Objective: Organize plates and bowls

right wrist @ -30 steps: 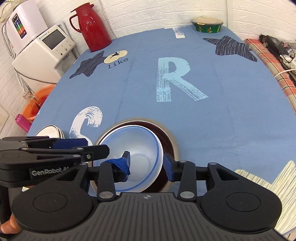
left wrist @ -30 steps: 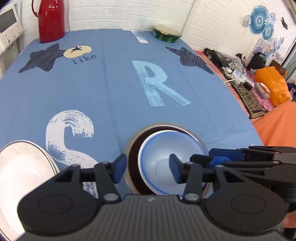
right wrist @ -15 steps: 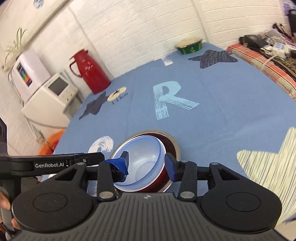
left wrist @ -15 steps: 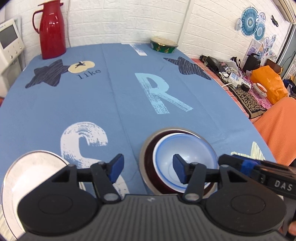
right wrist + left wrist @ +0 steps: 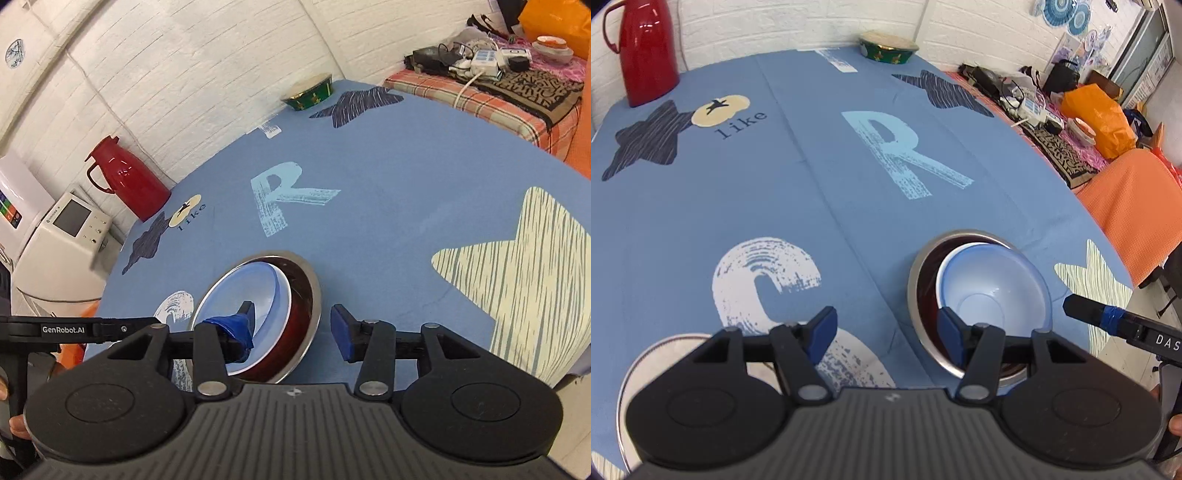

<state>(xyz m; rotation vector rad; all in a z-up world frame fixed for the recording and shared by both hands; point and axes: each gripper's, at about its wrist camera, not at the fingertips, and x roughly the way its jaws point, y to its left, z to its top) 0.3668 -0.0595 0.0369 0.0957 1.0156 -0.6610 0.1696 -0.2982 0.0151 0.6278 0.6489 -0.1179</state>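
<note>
Blue cloth, matte and creased down the middle, covers the round surface point(image 5: 820, 206); it is printed with a brushed pale-blue "R", a white "C" with dry-brush streaks, dark hatched stars and a cream striped star. A steel bowl point(image 5: 925, 258) with a shiny rim and dark red inside sits on the cloth near the front edge. Nested in it, tilted against one side, is a smooth white bowl point(image 5: 991, 291) with a thin blue rim line. A second pale, round dish point(image 5: 657, 354) with a metallic rim lies at the near left, mostly hidden behind the left gripper's body, beside the "C".

The left gripper point(image 5: 886, 332) hovers with its jaws spread wide and nothing between them; its blue pads are flat and rubbery, and the right-hand one stands in front of the steel bowl's near edge. The right gripper point(image 5: 291, 332) is likewise spread apart and empty; one finger is wrapped in crumpled blue tape and shows in front of the white bowl, while the other is just outside the steel rim.

At the far edge stand a glossy red jug point(image 5: 646, 51) with a handle and a green patterned bowl point(image 5: 888, 48) with a pale top, both against a white brick wall
</note>
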